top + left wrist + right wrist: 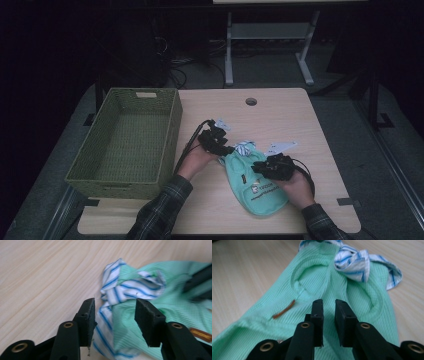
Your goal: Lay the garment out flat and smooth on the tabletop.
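**Garment lies lengthwise between our two grippers, basket off to the left**

We have the green garment (256,185) flat on the tabletop (280,110), its long axis running from the striped collar (243,148) at the far end toward us at the near edge. Our left gripper (218,142) sits at the collar end, jaws parted, with the blue-and-white striped cloth (130,290) lying between them but the pads not pressing on it (released, as far as we can judge). Our right gripper (267,165) hovers over the middle of the garment's body (317,290), jaws a narrow gap apart with nothing pinched between them; the ribbed green fabric lies just beneath.

The woven basket (172,125) stands well to the left of the garment, beside our left forearm. So the left gripper is the nearer one to the basket, and any transfer would travel leftward across the garment's short axis, we reckon.
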Demonstrator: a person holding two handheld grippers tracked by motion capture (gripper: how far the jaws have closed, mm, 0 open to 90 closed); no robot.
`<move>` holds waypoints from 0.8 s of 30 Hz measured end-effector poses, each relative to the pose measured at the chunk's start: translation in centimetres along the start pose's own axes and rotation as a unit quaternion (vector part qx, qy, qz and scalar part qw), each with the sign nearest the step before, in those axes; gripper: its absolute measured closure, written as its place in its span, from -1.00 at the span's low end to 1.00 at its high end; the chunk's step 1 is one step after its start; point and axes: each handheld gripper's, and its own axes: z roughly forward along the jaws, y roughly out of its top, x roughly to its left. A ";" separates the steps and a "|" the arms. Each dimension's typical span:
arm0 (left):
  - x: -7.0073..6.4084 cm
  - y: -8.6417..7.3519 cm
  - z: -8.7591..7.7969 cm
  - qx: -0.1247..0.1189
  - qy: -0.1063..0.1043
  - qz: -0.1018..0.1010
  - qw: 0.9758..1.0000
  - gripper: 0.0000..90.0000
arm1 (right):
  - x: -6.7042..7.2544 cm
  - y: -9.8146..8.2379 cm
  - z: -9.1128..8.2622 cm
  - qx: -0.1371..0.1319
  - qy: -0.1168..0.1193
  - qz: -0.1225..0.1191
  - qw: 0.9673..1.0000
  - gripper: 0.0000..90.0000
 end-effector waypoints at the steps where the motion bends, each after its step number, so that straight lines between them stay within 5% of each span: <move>1: 0.1 0.0 0.2 0.003 -0.001 -0.001 1.000 0.10 | 0.1 -0.2 -0.2 0.001 -0.002 -0.002 1.000 0.65; 7: 0.9 -0.8 1.3 0.020 -0.002 -0.022 1.000 0.07 | 0.5 -1.6 -1.6 0.005 -0.007 -0.002 1.000 0.58; 19: 0.1 -1.2 2.4 0.053 0.003 0.004 0.999 0.16 | 0.5 -3.5 -4.0 -0.005 -0.019 0.017 1.000 0.50; 24: -0.4 -1.2 2.3 0.055 -0.011 0.017 0.998 0.61 | 0.3 -3.5 -4.0 -0.007 -0.022 0.020 1.000 0.48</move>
